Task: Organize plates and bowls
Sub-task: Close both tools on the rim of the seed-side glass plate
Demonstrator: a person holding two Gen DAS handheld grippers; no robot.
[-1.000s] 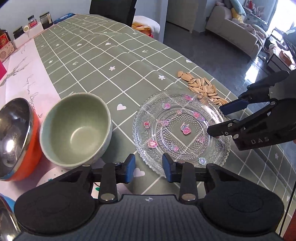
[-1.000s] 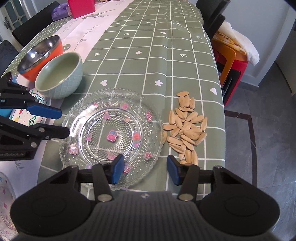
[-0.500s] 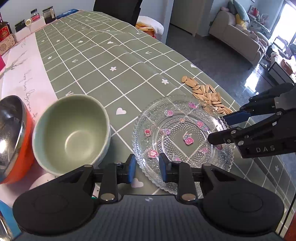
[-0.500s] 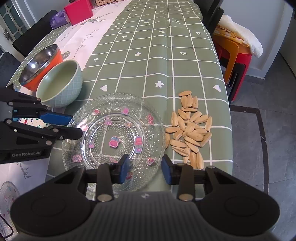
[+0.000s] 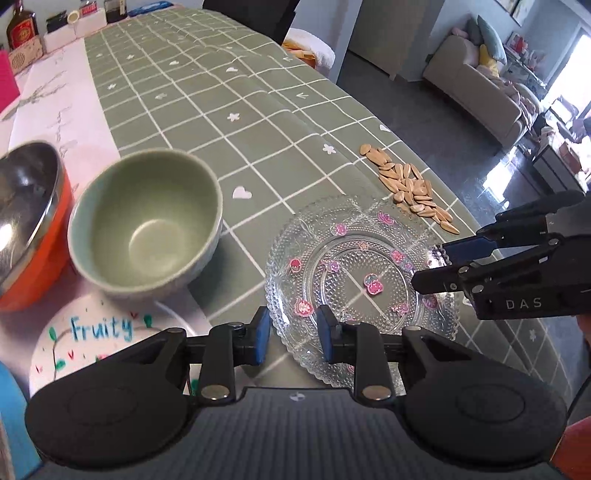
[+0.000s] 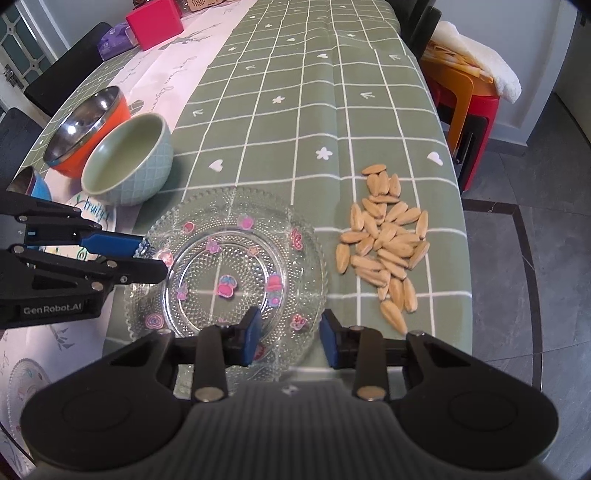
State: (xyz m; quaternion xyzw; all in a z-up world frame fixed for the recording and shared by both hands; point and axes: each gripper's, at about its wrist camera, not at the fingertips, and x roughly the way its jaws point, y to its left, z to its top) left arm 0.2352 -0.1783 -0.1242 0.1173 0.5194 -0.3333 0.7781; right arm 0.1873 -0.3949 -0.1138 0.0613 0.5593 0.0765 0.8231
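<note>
A clear glass plate (image 5: 354,266) with pink stickers lies on the green checked tablecloth; it also shows in the right wrist view (image 6: 229,258). My left gripper (image 5: 291,334) is open, its jaws straddling the plate's near left rim. My right gripper (image 6: 290,336) is open at the plate's opposite rim; in the left wrist view it (image 5: 432,267) reaches over that edge. A green bowl (image 5: 147,221) and an orange steel-lined bowl (image 5: 26,221) stand to the left.
A pile of seeds (image 6: 384,243) lies right of the plate near the table edge. A white "Fruity" plate (image 5: 96,332) lies under the green bowl's near side. A pink box (image 6: 155,22) stands far back. Stacked stools (image 6: 465,96) stand beside the table.
Both grippers moved in toward the glass plate and their jaws narrowed somewhat. The left gripper now straddles the plate's rim.
</note>
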